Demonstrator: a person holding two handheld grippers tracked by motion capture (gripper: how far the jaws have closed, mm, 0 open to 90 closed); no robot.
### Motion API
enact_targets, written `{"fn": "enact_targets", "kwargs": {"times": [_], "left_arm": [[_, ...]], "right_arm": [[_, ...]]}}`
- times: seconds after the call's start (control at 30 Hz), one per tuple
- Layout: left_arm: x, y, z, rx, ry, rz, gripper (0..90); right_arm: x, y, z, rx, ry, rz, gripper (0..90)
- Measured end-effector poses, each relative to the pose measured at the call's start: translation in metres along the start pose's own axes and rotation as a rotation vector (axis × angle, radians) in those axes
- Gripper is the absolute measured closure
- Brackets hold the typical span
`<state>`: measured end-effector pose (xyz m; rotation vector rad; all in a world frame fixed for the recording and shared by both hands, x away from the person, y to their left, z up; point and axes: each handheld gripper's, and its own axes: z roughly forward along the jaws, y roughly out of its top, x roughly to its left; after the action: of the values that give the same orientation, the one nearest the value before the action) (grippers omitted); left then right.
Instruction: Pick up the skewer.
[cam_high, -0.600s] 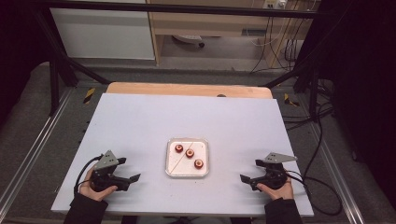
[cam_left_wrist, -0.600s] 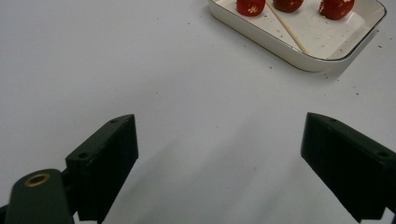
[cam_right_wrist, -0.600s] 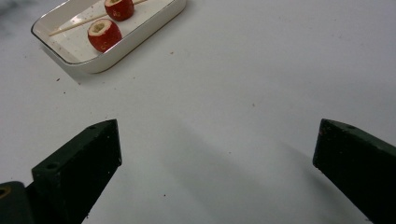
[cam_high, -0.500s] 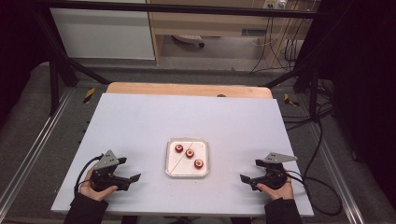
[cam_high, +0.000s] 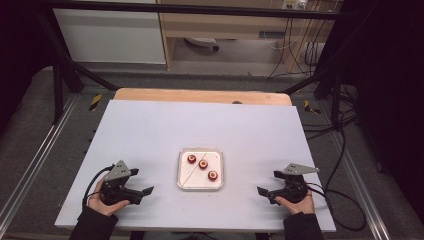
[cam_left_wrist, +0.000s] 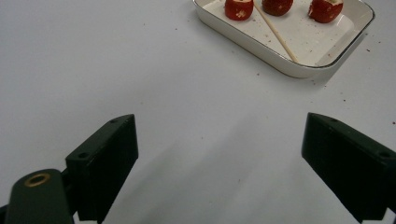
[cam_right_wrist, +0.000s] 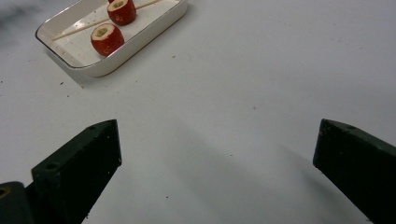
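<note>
Both claws, left claw (cam_high: 145, 191) and right claw (cam_high: 261, 191), rest released on the bench (cam_high: 150, 130); next step, I think, is reaching the skewer (cam_high: 196, 167) in the tray (cam_high: 220, 172).

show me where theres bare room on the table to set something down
Bare tabletop runs wide from the tray back to the wooden far edge. Smaller free patches lie between the tray and the left tool, and between the tray and the right tool. The tray is crowded: three red fruit pieces and a skewer.
</note>
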<state>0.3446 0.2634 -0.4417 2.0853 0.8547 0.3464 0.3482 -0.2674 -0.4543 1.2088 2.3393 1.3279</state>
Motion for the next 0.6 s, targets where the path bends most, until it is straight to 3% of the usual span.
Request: {"fn": "enact_targets", "kwargs": {"times": [0.6], "left_arm": [[-0.015,0.011,0.008,0.016,0.003,0.011,11.8]], "right_arm": [[0.000,0.000,0.001,0.000,0.000,-0.007,1.5]]}}
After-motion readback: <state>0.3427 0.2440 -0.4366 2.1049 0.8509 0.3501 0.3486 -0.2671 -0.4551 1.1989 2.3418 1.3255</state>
